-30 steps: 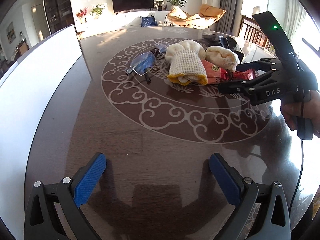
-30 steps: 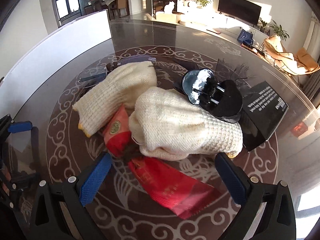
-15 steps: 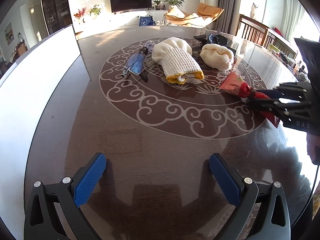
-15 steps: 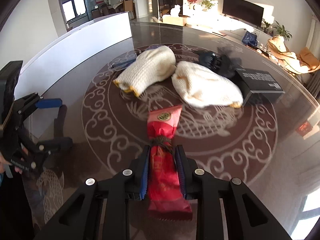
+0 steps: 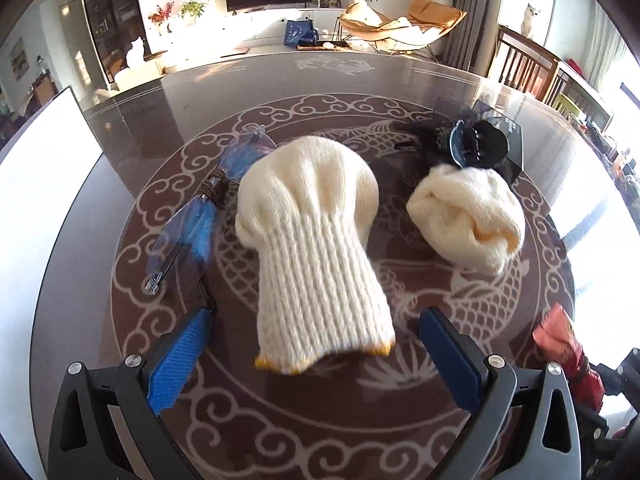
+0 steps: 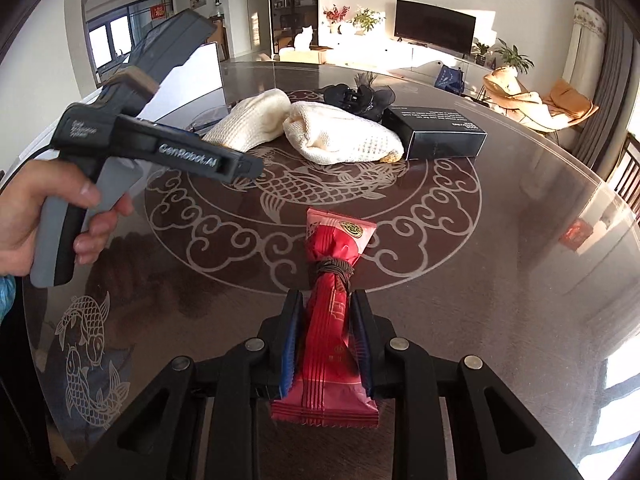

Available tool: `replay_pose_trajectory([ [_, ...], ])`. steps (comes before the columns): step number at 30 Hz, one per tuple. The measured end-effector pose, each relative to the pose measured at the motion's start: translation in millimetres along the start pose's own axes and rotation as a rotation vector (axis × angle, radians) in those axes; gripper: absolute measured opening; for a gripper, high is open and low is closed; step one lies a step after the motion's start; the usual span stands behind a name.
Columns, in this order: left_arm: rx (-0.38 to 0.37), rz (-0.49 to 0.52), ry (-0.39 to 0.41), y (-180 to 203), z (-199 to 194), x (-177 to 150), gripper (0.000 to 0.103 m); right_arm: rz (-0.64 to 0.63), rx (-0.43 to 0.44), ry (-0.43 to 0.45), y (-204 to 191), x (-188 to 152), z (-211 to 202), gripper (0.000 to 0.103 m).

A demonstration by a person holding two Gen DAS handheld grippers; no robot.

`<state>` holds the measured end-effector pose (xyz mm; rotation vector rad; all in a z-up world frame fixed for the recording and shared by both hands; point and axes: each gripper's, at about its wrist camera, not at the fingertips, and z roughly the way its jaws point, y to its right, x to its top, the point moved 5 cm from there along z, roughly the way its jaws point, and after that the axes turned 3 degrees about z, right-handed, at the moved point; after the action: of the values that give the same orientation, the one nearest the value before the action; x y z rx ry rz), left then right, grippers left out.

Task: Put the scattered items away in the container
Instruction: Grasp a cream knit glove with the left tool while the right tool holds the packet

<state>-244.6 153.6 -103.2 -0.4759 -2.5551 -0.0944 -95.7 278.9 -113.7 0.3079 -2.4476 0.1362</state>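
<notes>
My right gripper [image 6: 327,302] is shut on a red snack packet [image 6: 340,236] tied with a brown band, holding it toward the near side of the round table [image 6: 520,264]. My left gripper [image 5: 316,356] is open, its blue pads either side of the yellow-trimmed cuff of a cream knitted glove [image 5: 316,240] without touching it. A second cream glove [image 5: 468,220] lies bunched to the right. Blue-lensed glasses [image 5: 200,216] lie left of the first glove. The packet [image 5: 560,340] also shows at the lower right of the left wrist view. A white container wall [image 5: 40,168] stands at the table's left.
A black hair clip [image 5: 476,146] and a black box [image 6: 436,136] sit behind the gloves. A person's hand [image 6: 40,208] holds the left gripper's handle. Wooden chairs [image 5: 528,64] stand beyond the far right rim of the table.
The right gripper closed on the red packet and drew it back out of the pile. The left gripper moved forward until the glove's cuff lay between its open fingers.
</notes>
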Motion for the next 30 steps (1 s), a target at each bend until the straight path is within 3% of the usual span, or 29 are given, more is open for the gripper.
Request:
replay_pose_trajectory([
  [2, -0.029, 0.05, 0.001, 5, 3, 7, 0.103, 0.001, 0.001, 0.0, -1, 0, 0, 0.026],
  [4, -0.047, 0.093, 0.043, 8, -2, 10, 0.078, 0.004, 0.004, 0.0, -1, 0, 1, 0.026],
  [5, -0.05, 0.099, 0.054, 9, -8, 10, 0.054, 0.004, 0.004, 0.0, 0, 0, 1, 0.026],
  [6, -0.057, 0.097, 0.055, 9, -12, 8, 0.036, 0.004, 0.004, 0.0, 0, 0, 1, 0.026],
  [9, -0.047, 0.12, 0.062, 10, -29, -12, 0.034, 0.004, 0.004, 0.0, 0, 0, 1, 0.026],
  [12, -0.056, 0.127, 0.057, 6, -57, -55, 0.034, -0.021, 0.036, 0.022, -6, 0, -4, 0.024],
  [15, -0.03, 0.146, 0.05, -3, -84, -104, 0.036, -0.031, 0.113, 0.018, -19, -4, -7, 0.024],
  [17, 0.006, 0.147, 0.058, -12, -95, -122, 0.041, -0.03, 0.107, 0.001, -25, -5, -4, 0.024],
  [19, 0.03, 0.133, 0.066, -17, -98, -128, 0.057, -0.023, 0.056, -0.002, -27, -4, -2, 0.026],
  [20, 0.039, 0.127, 0.065, -19, -97, -128, 0.073, -0.002, 0.03, -0.003, -25, -2, 0, 0.037],
  [21, 0.038, 0.123, 0.06, -18, -94, -126, 0.089, 0.018, 0.018, -0.007, -24, -1, 2, 0.063],
  [23, 0.024, 0.11, 0.058, -20, -85, -119, 0.098, 0.028, 0.024, -0.041, -25, 0, 10, 0.1],
  [26, -0.022, 0.056, 0.049, -24, -71, -110, 0.103, -0.017, 0.018, -0.065, -31, 1, 15, 0.103],
  [30, -0.022, 0.045, 0.054, -23, -68, -108, 0.103, -0.029, 0.032, -0.067, -29, 6, 21, 0.103],
])
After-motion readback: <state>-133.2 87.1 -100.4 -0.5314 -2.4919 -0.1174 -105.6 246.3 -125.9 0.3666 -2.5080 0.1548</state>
